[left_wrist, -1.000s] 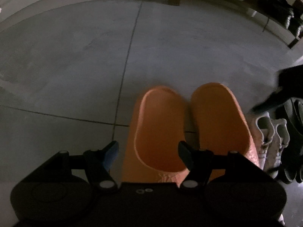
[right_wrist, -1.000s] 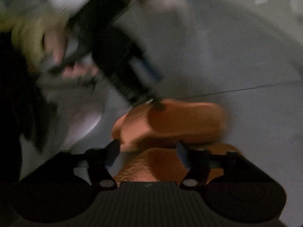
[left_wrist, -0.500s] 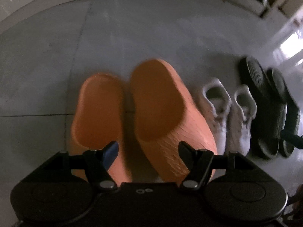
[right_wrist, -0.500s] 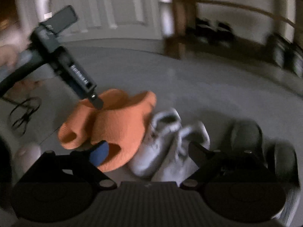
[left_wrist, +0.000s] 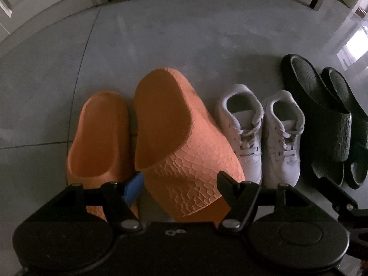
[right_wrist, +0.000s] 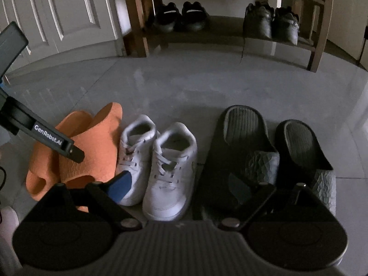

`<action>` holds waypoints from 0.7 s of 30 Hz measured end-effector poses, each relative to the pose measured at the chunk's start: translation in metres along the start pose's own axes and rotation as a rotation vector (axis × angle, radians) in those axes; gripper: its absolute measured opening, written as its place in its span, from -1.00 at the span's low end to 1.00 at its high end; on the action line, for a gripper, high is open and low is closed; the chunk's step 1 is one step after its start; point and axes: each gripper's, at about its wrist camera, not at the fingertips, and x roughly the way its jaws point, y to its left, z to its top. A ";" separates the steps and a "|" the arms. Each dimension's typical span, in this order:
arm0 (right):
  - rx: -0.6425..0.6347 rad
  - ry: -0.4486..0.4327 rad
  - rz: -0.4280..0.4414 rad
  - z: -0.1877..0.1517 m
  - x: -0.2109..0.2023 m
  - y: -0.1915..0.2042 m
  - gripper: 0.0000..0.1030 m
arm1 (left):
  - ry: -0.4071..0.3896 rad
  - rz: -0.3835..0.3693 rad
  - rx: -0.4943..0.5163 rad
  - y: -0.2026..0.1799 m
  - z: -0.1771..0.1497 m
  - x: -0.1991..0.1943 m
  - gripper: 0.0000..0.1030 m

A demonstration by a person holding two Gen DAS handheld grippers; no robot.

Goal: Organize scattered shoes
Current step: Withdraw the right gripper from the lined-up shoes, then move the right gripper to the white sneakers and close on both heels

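Three pairs of shoes stand side by side in a row on the grey tiled floor [left_wrist: 184, 34]. At one end are the orange slides [left_wrist: 147, 138], next the white sneakers [left_wrist: 260, 133], and at the other end the dark slides [left_wrist: 326, 119]. In the left wrist view the left gripper [left_wrist: 179, 181] hangs low over the orange pair with its jaws spread wide. The toe of the nearer, crackle-textured orange slide sits between the fingers, but neither finger presses on it. That slide is tilted up against its mate, which lies flat just beside it. In the right wrist view the right gripper [right_wrist: 191, 184] is also wide open and holds nothing. Its blue-padded finger [right_wrist: 120, 185] shows in front of the white sneakers [right_wrist: 158, 165], and its other finger shows over the dark slides [right_wrist: 271, 156]. The left tool's arm reaches in from the left edge above the orange slides [right_wrist: 92, 147]. Beyond the row, a wooden shoe rack [right_wrist: 230, 35] stands against the wall with two pairs of dark shoes on its low shelf, next to a white panelled door [right_wrist: 57, 11].
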 end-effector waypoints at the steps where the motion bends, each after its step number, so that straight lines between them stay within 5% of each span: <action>1: -0.006 -0.001 0.004 0.001 0.000 0.000 0.81 | 0.007 0.000 -0.006 0.000 0.000 0.002 0.36; 12: 0.032 -0.010 -0.055 0.005 0.000 -0.021 0.81 | -0.026 0.008 0.025 -0.008 0.000 -0.003 0.36; 21: -0.024 0.023 0.005 -0.004 0.002 -0.008 0.81 | -0.014 0.000 0.041 -0.009 -0.002 -0.005 0.36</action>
